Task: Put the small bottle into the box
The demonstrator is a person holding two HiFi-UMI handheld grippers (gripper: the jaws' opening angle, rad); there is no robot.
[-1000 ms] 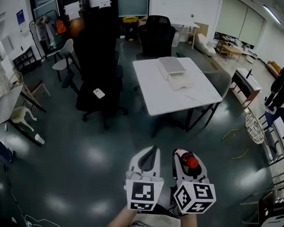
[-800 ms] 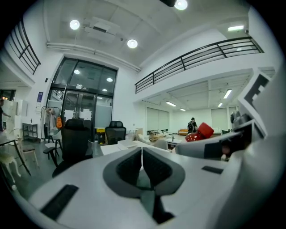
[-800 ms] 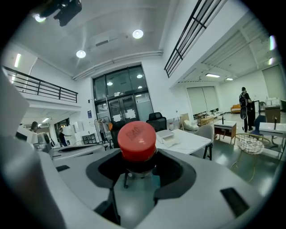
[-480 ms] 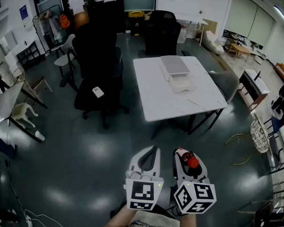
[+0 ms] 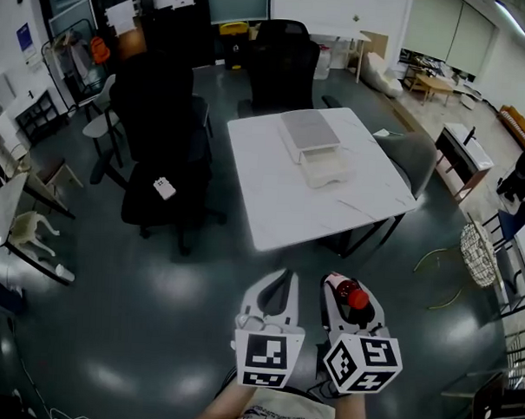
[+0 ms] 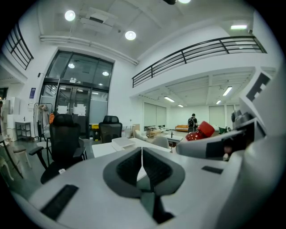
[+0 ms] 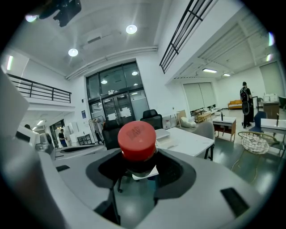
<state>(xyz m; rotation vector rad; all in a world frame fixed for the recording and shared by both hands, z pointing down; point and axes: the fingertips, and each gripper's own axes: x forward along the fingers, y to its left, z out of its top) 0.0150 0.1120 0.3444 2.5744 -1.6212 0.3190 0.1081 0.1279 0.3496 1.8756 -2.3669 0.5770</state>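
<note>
- white table (image 5: 271,205) mid-room on dark floor (image 5: 136,312)
- black office chair (image 5: 158,113) left of it, small white item (image 5: 164,188) on seat
- 2nd black chair (image 5: 282,62) behind table
- wire basket (image 5: 474,253) far rt

My right gripper (image 5: 341,290): smooth matt light-grey plastic shell, with darker matt lining in the jaw recess. The small bottle (image 7: 136,137) clamped in it has a red plastic cap, smooth with a dull sheen and raised lettering on top; its body is dark and glossy. Left gripper (image 6: 142,152): same matt plastic and dark lining. Marker cubes (image 5: 267,356): flat matt black-on-white print. Floor (image 5: 155,286): dark, polished and glossy, mirroring the ceiling lights. Table (image 5: 280,205): smooth white top with a slight sheen. Box (image 5: 323,170): pale, matt. Office chairs (image 5: 162,130): black, matt; cloth or mesh, can't tell.
</note>
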